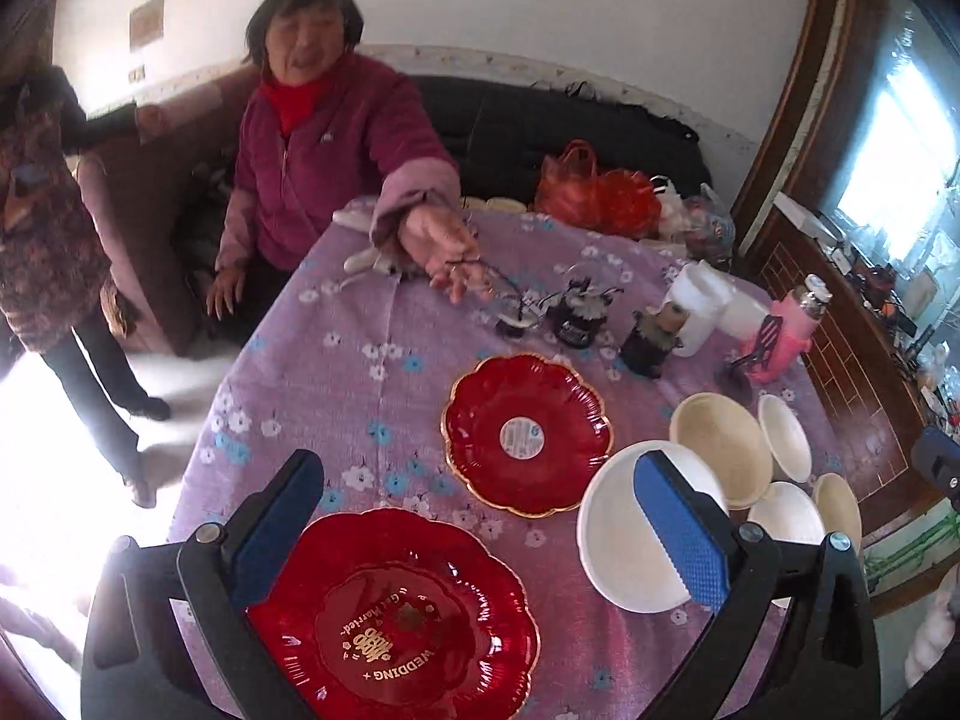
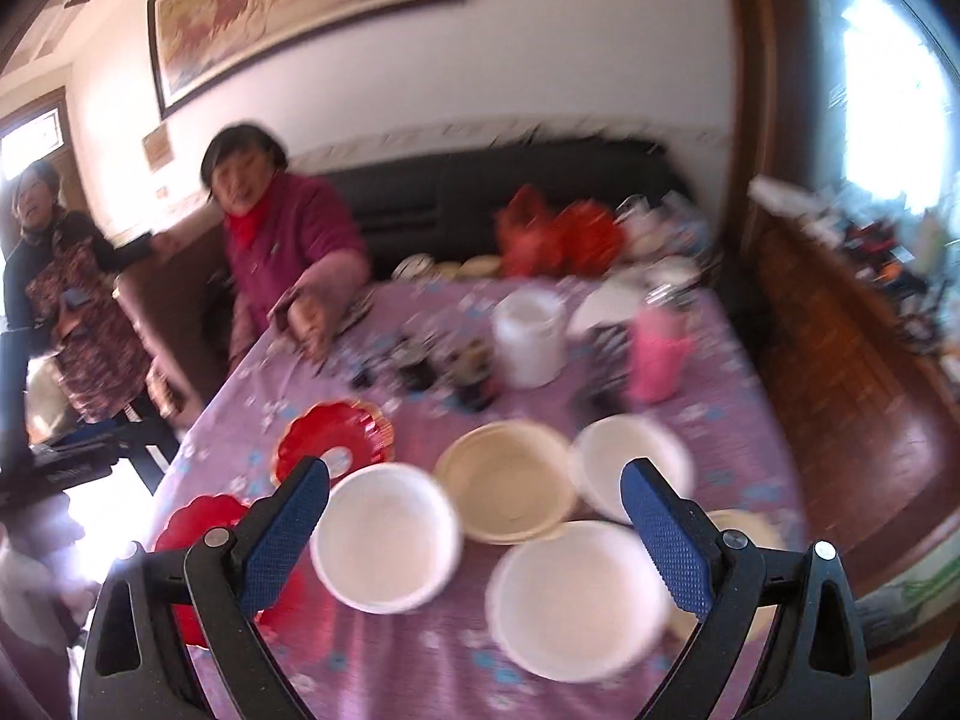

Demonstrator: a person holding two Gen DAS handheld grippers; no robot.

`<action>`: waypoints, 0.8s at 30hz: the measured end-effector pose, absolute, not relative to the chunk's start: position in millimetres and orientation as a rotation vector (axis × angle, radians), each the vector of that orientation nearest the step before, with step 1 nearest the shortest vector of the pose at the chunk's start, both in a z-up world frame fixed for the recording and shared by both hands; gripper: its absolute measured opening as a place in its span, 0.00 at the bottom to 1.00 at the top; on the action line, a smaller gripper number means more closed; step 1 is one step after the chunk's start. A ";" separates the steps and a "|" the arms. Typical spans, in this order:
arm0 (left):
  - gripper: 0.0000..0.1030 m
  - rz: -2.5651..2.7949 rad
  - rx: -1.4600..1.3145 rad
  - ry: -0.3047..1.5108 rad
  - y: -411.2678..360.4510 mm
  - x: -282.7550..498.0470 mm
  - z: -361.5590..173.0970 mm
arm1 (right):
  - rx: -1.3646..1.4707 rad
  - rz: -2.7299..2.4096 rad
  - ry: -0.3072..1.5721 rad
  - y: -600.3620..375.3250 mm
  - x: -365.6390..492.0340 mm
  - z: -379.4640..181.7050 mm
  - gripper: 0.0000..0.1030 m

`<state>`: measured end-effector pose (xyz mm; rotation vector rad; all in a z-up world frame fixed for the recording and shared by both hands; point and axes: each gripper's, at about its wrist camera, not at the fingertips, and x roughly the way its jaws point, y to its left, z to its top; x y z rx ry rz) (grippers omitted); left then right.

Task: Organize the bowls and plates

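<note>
We see a table (image 1: pixel 336 372) covered in a lilac cloth printed with small white and blue flowers. Behind it runs a dark sofa (image 1: pixel 540 120) along a white wall, with a wooden cabinet (image 1: pixel 840 330) at the right by a bright window.

A seated person in a magenta jacket (image 1: pixel 324 162) reaches an open hand (image 1: pixel 447 246) over the far side of the cloth, and a second person (image 1: pixel 48 228) stands at the left.

At the back of the table lie red plastic bags (image 1: pixel 591 192), a white jar (image 1: pixel 699 306), a pink bottle (image 1: pixel 792 330) and some small dark jars (image 1: pixel 579 315).

The nearer red scalloped plate (image 1: pixel 396 618) carries gold lettering reading "WEDDING" and "Get Married". The farther red plate (image 1: pixel 528 432) has a round pale sticker at its centre, too small to read.

To the right of the plates the bowls cluster: a white bowl (image 1: pixel 636 534), a cream bowl (image 1: pixel 720 450) and more white ones behind it.

The left gripper (image 1: pixel 480 528) hangs with its blue pads spread wide and nothing between them, above the nearer plate and the white bowl.

The right wrist view is blurred, yet it alone shows a framed painting (image 2: pixel 300 12) on the wall. There the right gripper (image 2: pixel 474 534) also stands wide and empty above two white bowls, one (image 2: pixel 384 534) at left and one (image 2: pixel 576 600) nearer.
</note>
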<state>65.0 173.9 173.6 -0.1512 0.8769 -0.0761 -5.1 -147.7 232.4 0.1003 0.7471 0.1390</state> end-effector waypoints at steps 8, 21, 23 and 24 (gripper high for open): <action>1.00 -0.060 -0.277 1.050 203.1 129.2 98.4 | 0.124 0.253 0.955 -71.2 118.1 141.2 0.96; 0.85 -0.139 -0.300 1.259 182.9 195.7 43.7 | 0.125 0.308 1.209 -27.3 215.4 59.7 0.82; 0.84 -0.139 -0.292 1.281 180.5 200.4 37.0 | 0.115 0.304 1.233 -25.7 220.8 52.6 0.81; 0.83 -0.138 -0.290 1.290 179.6 202.0 33.6 | 0.103 0.303 1.246 -24.8 222.9 48.3 0.79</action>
